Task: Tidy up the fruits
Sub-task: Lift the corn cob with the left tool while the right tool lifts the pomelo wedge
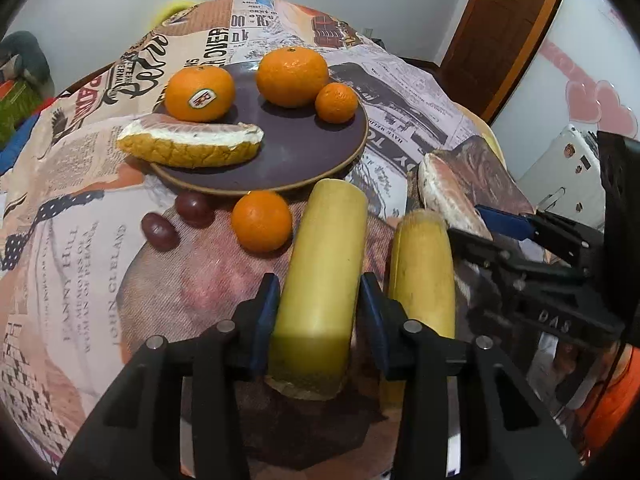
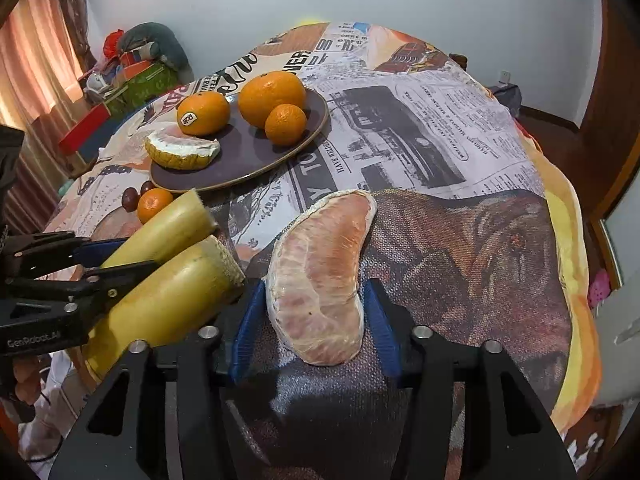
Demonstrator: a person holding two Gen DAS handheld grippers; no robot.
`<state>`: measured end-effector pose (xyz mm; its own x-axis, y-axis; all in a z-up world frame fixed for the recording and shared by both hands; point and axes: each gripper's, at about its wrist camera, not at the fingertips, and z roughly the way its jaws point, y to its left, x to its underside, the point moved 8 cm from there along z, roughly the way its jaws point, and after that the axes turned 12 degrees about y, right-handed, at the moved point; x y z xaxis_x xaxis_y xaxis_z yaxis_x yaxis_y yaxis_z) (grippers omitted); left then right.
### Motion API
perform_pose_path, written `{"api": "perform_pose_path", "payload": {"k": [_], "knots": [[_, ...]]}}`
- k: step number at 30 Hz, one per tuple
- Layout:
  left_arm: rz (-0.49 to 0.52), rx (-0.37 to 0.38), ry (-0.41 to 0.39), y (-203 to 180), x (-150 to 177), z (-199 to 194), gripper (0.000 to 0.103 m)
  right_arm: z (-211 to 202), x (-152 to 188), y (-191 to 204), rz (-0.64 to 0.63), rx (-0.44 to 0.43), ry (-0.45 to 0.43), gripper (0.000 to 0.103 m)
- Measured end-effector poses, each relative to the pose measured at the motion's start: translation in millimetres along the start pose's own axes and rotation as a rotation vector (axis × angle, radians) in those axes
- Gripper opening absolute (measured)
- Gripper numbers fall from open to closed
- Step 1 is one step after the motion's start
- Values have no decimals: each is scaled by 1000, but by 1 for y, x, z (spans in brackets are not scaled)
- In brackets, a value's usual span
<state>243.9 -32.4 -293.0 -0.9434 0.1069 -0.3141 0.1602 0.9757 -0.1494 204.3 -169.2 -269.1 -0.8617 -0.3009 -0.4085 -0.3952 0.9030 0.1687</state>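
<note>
Left wrist view: your left claw (image 1: 318, 300) brackets the nearer of two yellow sugarcane pieces (image 1: 324, 272); both blue pads sit against its sides, so you seem to be gripping it.
Second cane piece (image 1: 422, 268): lies just beside the first, on its right, on the printed cloth (image 1: 80, 260).
Plate (image 1: 304, 160): holds two large oranges, one small orange (image 1: 336, 103) and a pomelo wedge with rind (image 1: 192, 144) hanging over the left rim.
Loose fruit: a small orange (image 1: 262, 221) and two grapes (image 1: 160, 230) rest on the cloth just in front of the plate.
Risk here: the cane is smooth and round and you hold it near one end, so it could swing or slip out; its far end could knock the loose orange.

Right wrist view: your right claw (image 2: 316, 312) straddles the peeled pomelo segment (image 2: 320, 276) on the cloth; the pads stand close to its sides at a narrow gap, but I cannot tell whether they press.
Left claw: reaches in from the left edge, around one cane piece.
Risk here: the segment is soft and curved; a hard squeeze would burst it, a light one would let it drop on the way to the plate.
Shared risk: your two claws work near each other and could collide.
</note>
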Motion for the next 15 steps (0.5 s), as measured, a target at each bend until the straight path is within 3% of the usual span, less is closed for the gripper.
{"api": "perform_pose_path", "payload": {"k": [10,15], "knots": [[-25,-2,3,11,43,-21,40,-19,29,12,-36,-16,9,42],[-17,0,31,11,39,-19,40,-21,32,15,-54,-8,30,43]]}}
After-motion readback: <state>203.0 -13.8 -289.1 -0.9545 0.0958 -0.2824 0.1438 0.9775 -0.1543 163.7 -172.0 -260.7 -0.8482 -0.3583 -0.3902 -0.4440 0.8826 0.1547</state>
